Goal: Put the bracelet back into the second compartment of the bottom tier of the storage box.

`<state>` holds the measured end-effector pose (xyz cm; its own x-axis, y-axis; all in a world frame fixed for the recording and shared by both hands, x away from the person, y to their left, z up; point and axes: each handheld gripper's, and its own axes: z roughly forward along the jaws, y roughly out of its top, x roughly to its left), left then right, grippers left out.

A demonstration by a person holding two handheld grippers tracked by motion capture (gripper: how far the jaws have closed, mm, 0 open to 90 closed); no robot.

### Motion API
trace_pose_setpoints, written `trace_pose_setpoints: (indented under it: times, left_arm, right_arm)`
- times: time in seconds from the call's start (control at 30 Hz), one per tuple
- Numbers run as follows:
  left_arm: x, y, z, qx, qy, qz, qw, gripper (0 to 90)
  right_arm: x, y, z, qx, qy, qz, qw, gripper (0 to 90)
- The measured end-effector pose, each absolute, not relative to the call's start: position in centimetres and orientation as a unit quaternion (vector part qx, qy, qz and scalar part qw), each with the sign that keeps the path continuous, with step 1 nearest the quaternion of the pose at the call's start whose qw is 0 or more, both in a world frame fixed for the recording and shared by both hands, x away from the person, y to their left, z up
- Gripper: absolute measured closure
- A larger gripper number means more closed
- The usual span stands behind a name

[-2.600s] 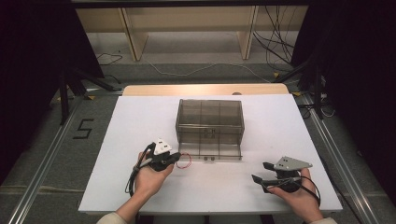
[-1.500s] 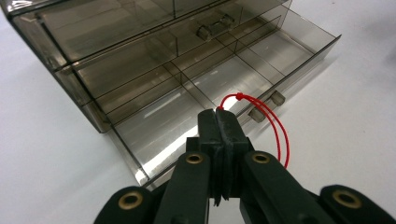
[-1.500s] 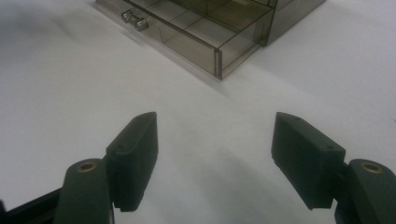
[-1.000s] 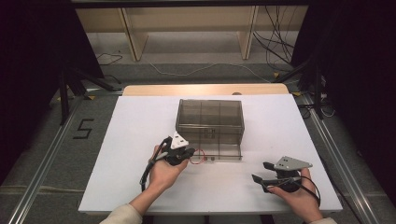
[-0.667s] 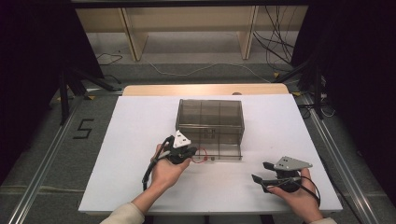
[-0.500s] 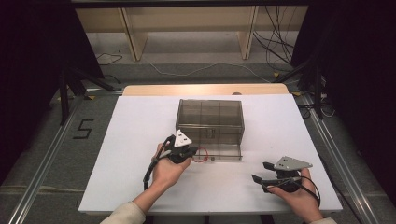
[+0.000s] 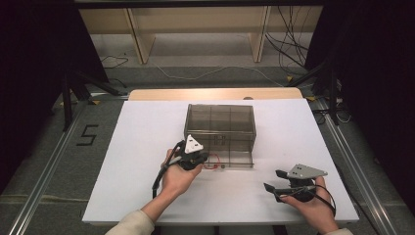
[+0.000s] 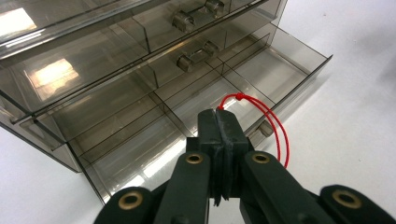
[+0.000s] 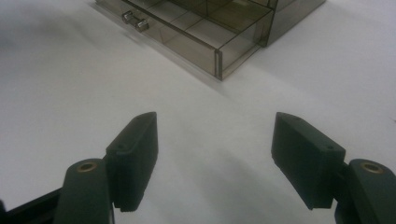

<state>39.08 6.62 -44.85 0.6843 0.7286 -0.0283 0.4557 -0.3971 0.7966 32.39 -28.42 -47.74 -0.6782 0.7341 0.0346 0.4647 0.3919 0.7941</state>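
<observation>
A smoky see-through drawer cabinet (image 7: pixel 220 122) stands mid-table with its bottom drawer (image 7: pixel 237 162) pulled out toward me. My left gripper (image 7: pixel 203 157) is shut on a thin red cord loop (image 7: pixel 211 165), held at the drawer's left front. In the left gripper view the jaws (image 8: pixel 219 114) pinch the red cord (image 8: pixel 275 126) by its knot, over the divided drawer (image 8: pixel 299 79); the loop hangs down across the drawer's front wall. My right gripper (image 7: pixel 272 179) rests open at the front right of the table. The right gripper view shows its jaws (image 9: pixel 215 154) wide apart with nothing between, the drawer (image 9: pixel 219 51) ahead.
The white table top (image 7: pixel 137 147) lies inside metal rails, with a wooden shelf unit (image 7: pixel 195 29) and floor cables behind. Small metal knobs (image 9: pixel 133 21) stick out from the drawer front. A drawer above (image 8: pixel 70 70) is shut.
My left gripper has carried the red cord rightward and away from me, from the table's left front up to the open drawer. The right gripper has stayed still.
</observation>
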Motion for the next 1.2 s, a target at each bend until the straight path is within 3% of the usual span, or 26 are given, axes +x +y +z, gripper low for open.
trace_pose_setpoints:
  times: [1.2]
  left_arm:
    - [39.84, 5.70, -44.96, 0.820, 0.361, 0.165, 0.412, 89.7]
  right_arm:
    - [32.39, -28.41, -47.74, 0.365, 0.819, 0.411, 0.163, 32.3]
